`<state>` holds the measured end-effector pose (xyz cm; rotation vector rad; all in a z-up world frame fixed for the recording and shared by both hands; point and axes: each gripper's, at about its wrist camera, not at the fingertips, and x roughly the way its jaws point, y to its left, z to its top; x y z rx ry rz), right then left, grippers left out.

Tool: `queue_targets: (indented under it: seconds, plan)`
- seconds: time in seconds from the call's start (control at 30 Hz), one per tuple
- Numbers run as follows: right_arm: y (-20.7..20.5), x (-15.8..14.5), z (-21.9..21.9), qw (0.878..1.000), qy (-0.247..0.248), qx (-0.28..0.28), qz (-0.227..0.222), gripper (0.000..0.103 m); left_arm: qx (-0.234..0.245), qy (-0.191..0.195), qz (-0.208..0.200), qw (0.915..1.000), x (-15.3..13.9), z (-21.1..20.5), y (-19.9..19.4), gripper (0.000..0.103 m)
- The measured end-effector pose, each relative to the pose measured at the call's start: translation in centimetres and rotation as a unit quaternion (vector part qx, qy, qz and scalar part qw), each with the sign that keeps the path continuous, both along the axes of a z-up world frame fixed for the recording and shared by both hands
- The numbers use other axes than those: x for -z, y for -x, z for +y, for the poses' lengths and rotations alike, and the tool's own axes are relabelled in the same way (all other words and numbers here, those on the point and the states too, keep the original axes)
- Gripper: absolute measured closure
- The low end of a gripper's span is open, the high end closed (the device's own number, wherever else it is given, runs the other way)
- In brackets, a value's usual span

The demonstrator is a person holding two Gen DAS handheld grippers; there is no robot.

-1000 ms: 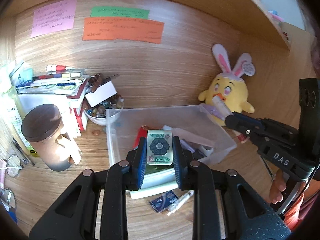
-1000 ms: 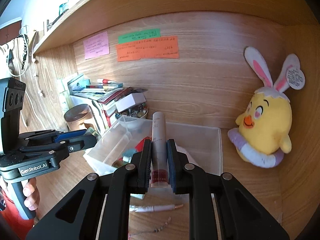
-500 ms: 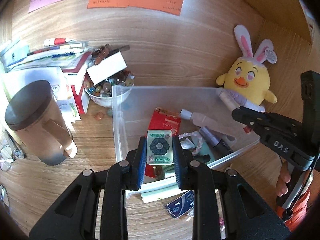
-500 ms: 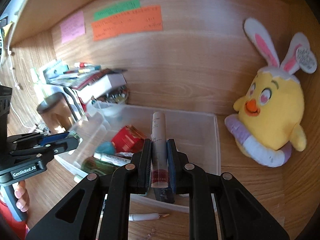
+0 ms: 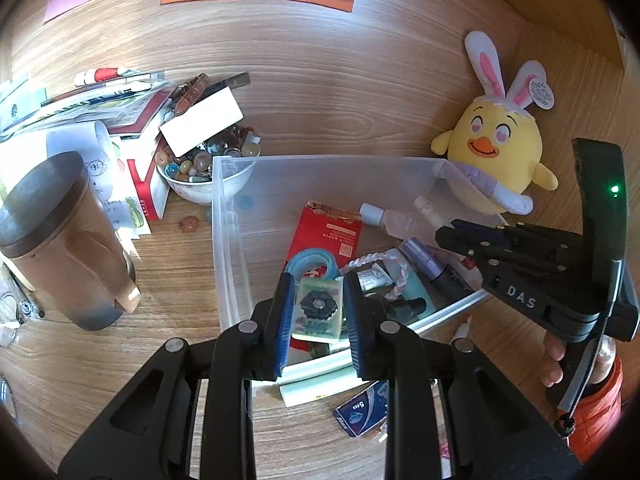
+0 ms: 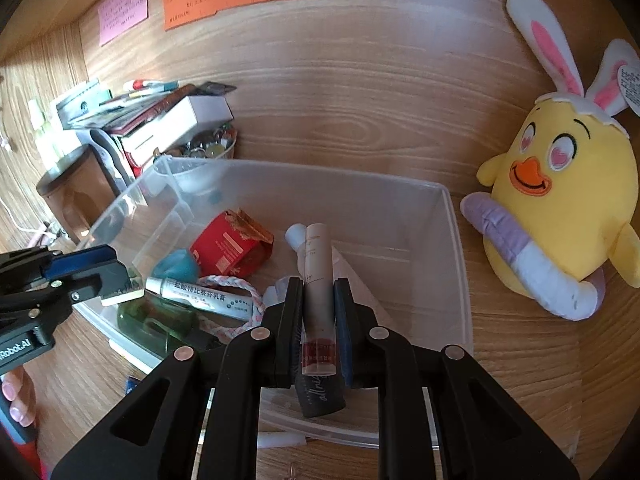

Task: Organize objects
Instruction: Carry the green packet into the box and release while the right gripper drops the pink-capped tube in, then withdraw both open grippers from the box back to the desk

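Left gripper (image 5: 316,312) pinching a flower tile (image 5: 318,308), right gripper (image 6: 318,320) pinching a tube (image 6: 319,280), both above the clear box (image 6: 456,264).

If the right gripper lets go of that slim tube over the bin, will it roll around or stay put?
The slim tube looks round and smooth, so it may roll a little. The clear bin has walls and clutter like the red box, which should stop it. It seems light and stiff, held by the right gripper.
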<state>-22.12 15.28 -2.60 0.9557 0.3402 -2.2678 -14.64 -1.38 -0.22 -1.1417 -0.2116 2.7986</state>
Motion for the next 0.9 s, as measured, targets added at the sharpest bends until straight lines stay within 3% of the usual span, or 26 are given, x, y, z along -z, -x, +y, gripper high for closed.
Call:
queue_targets:
  seconds: [0.23, 0.37, 0.73, 0.83, 0.9]
  plan:
    - [0.1, 0.3, -0.4, 1.0, -0.012, -0.002, -0.003, 0.088, 0.001, -0.005, -0.002, 1.0, -0.3, -0.1, -0.4, 0.078]
    - [-0.2, -0.3, 0.2, 1.0, -0.003, 0.0, -0.004, 0.073, 0.002, -0.002, 0.007, 1.0, -0.9, 0.1, -1.3, 0.073]
    - [-5.1, -3.2, 2.5, 0.998, 0.019, -0.019, 0.051, 0.038, 0.013, 0.005, 0.04, 0.9991, -2.9, 0.8, -5.3, 0.041]
    - [-7.2, -3.4, 3.1, 0.997, 0.012, -0.038, 0.065, 0.027, 0.021, 0.004, 0.041, 0.999, -2.9, 0.9, -6.2, 0.038]
    - [-8.4, -3.3, 3.6, 0.997, 0.01, -0.049, 0.064, 0.027, 0.025, 0.007, 0.037, 0.999, -2.5, 1.2, -6.7, 0.038]
